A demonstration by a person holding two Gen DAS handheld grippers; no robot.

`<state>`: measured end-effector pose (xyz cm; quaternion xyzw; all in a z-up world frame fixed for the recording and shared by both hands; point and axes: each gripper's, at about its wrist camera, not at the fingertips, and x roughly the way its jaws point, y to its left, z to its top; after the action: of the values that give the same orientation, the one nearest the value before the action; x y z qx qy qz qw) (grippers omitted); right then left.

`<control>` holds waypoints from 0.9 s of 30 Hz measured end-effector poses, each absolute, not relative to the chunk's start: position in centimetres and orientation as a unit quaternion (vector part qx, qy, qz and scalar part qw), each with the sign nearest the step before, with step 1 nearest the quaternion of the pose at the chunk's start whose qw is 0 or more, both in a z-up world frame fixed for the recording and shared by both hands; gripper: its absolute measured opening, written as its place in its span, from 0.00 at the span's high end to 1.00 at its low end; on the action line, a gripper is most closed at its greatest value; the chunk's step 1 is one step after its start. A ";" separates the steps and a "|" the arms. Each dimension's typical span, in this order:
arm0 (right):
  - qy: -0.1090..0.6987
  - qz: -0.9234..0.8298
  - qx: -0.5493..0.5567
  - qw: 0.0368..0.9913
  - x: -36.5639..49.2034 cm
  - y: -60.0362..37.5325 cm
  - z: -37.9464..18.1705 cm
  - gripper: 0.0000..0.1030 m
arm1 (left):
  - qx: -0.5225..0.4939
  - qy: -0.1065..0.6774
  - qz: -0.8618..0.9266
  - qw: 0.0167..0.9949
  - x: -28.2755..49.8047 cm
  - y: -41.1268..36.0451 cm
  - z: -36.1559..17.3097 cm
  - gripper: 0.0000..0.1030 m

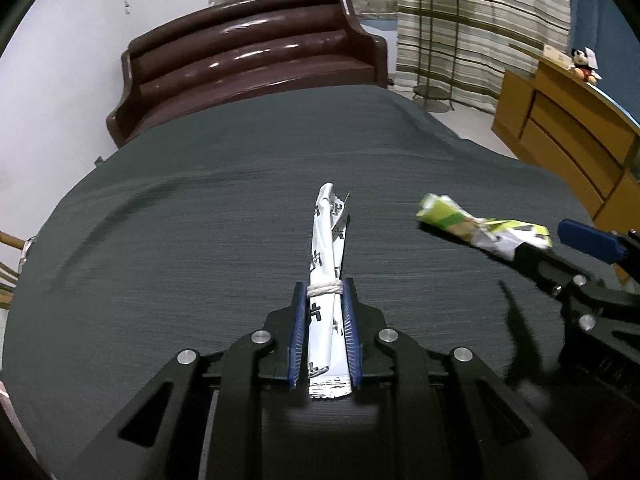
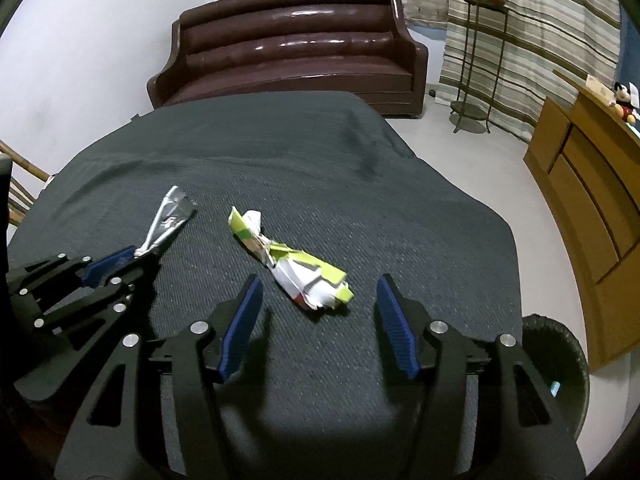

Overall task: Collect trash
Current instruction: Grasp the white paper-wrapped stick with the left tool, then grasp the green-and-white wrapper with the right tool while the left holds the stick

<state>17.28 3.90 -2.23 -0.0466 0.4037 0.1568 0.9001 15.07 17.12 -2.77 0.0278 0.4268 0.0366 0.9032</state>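
Observation:
A rolled white wrapper (image 1: 326,232) with black print, tied with white string, sticks forward from my left gripper (image 1: 324,286), which is shut on it above the dark grey cloth. From the right wrist view the same wrapper (image 2: 168,220) and left gripper (image 2: 132,254) sit at the left. A crumpled green and white wrapper (image 2: 296,264) lies on the cloth. Its near end lies between the fingertips of my right gripper (image 2: 319,280), which is open, pads not touching it. In the left wrist view the green wrapper (image 1: 472,226) and right gripper (image 1: 556,242) are at the right.
The cloth-covered table (image 2: 320,160) fills the foreground. A dark bin (image 2: 560,360) stands past its right edge, beside a wooden cabinet (image 2: 580,200). A brown leather sofa (image 2: 288,52) and a plant stand (image 2: 480,60) are behind.

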 end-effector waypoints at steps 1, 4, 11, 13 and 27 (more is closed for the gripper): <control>0.404 0.158 -0.048 0.900 17.4 4.1 -2.2 0.44 | 0.026 0.428 0.040 0.903 15.1 17.5 -2.8 0.82; 0.406 0.160 -0.053 0.898 18.1 4.5 -2.3 0.44 | 0.022 0.429 0.050 0.901 15.0 18.6 -2.8 0.82; 0.416 0.162 -0.065 0.893 19.1 5.7 -3.1 0.44 | 0.013 0.431 0.067 0.900 14.9 20.6 -2.8 0.82; 0.420 0.162 -0.070 0.890 19.4 6.1 -3.4 0.44 | 0.010 0.431 0.069 0.900 14.9 20.9 -2.8 0.82; 0.423 0.164 -0.099 0.886 18.3 7.2 -3.7 0.64 | 0.006 0.428 0.067 0.901 15.1 21.4 -2.8 0.82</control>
<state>18.27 7.20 -3.73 -0.0985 0.4229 0.1641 0.8857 15.07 21.45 -2.77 0.0058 0.4281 0.0673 0.9012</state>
